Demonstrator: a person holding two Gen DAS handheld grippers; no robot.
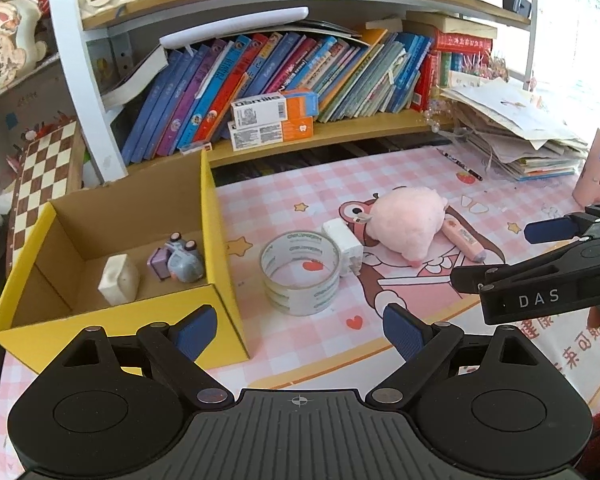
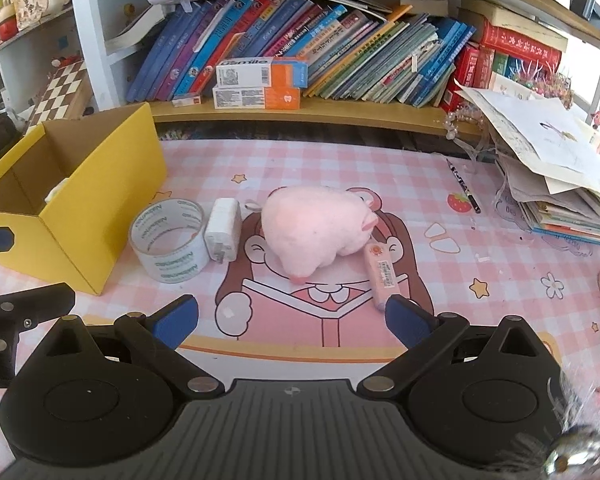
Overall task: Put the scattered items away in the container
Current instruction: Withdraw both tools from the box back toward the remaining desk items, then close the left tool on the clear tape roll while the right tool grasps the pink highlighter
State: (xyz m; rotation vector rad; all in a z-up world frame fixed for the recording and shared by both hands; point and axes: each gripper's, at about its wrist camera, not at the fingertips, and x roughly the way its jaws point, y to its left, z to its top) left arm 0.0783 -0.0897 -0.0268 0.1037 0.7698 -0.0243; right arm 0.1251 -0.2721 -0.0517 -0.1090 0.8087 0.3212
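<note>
At the far left stands the yellow box (image 1: 228, 320), open-topped, with a white block (image 1: 118, 280) and a small purple toy (image 1: 180, 262) already lying on its floor. The left claw (image 1: 300, 330) hangs low in front of the box's near corner, its blue pads spread wide with nothing between them.

Just right of the box the tape (image 2: 168, 236) stands on the worktop (image 2: 500, 264). It looks light and stiff, and I'd say one pad inside the ring and one outside on the wall would hold it best. It sits just ahead of the left claw, slightly to the right of its middle line.

Touching the tape is the white charger (image 2: 224, 234), hard and smooth, probably slippery; its flat long sides look like the place to pinch.

Next comes the pink plush (image 2: 316, 228), soft and light, likely to squash, so a deep bite across the body seems right. It lies straight ahead of the right claw (image 2: 292, 318), which is also wide open and holding nothing.

Against the plush's right side lies the pink pen (image 2: 382, 272), thin and rigid, its near end just beside the right claw's right pad.
</note>
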